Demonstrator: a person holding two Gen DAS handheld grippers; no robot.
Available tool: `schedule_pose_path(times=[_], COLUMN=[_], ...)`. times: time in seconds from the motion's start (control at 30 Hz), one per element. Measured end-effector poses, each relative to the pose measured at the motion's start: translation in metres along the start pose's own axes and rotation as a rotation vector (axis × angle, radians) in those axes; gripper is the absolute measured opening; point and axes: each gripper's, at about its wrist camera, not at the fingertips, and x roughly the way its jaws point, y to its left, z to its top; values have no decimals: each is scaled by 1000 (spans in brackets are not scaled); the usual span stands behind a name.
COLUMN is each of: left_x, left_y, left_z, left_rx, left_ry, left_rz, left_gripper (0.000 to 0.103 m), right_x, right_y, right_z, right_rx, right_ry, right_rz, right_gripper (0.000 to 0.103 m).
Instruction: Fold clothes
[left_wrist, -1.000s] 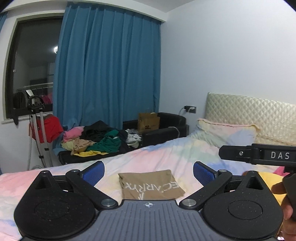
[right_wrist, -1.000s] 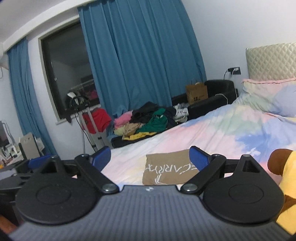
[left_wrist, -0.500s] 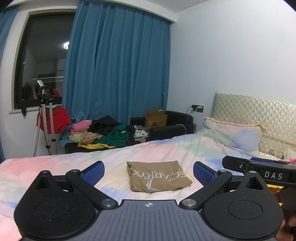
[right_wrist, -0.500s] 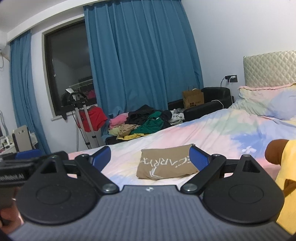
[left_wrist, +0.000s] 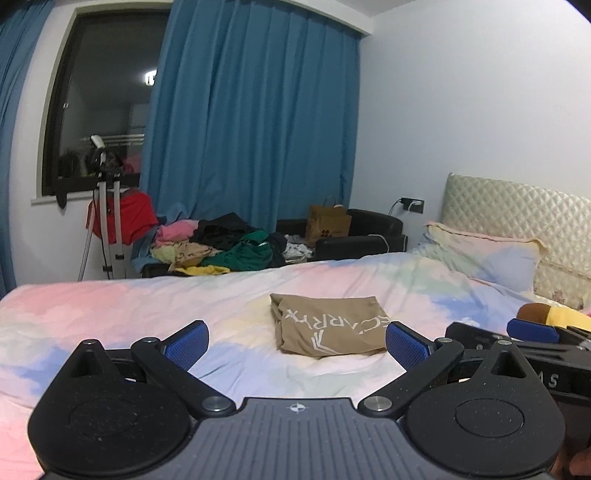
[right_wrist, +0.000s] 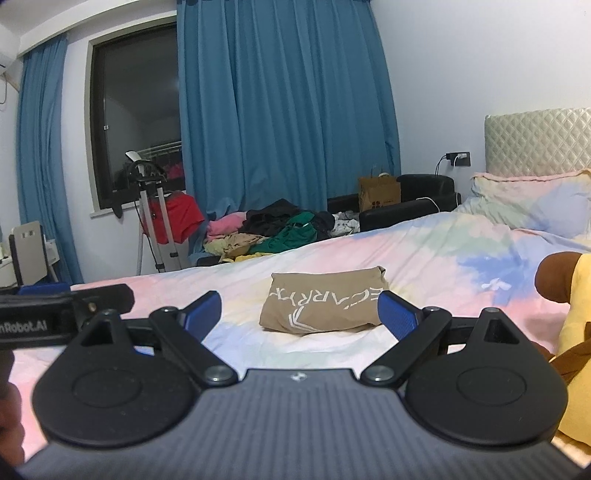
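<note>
Already folded into a compact rectangle, the tan garment (left_wrist: 328, 325) lies flat on the pastel bedspread (left_wrist: 110, 314), roughly in the middle of the bed, with white lettering showing on its upper face. Both tools hang above the bed, short of it and clear of the cloth. The left gripper (left_wrist: 295, 341) has its jaws spread wide and empty, and in its view the garment sits between the two blue pads. The right gripper (right_wrist: 300, 312) is likewise released, holding nothing, with the garment framed in its gap. Each tool shows at the edge of the other's view, so they are side by side.

The piece looks like thin, soft knit: light, limp, and with no stiffness of its own. Lifted by one corner, it would probably sag and let the layers slide apart. The better hold, I judge, is on the two near corners or along the thicker folded edge on the left, pinching through all the layers at once, one tool per side. The bedspread beneath is equally soft and slightly rumpled, so a low pinch risks gathering sheet along with shirt.

A heap of unfolded clothes (left_wrist: 221, 247) waits on the dark sofa (left_wrist: 354, 240) beyond the bed, well apart from the tools.
</note>
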Motion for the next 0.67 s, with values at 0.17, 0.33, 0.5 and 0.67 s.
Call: schedule_pose_path(times=[0.17,0.33,0.5,0.67], left_x=[6,10,12,11], left_y=[4,6,7,8], left_z=[-4,-6,-7,-6], left_rx=[14,8,7,6], left_ry=[10,23,27,21], left_rz=[-5,-5,-4,3], left_gripper=[103,103,103,103], right_x=[8,10,9,10], right_y=[3,2,5,5], right_z=[-3,-4,-5,-4], right_rx=[-15,-4,-10,-20], right_ry=[21,29,22,28], right_rz=[-25,-28,-30,-31], right_gripper=[93,93,93,93])
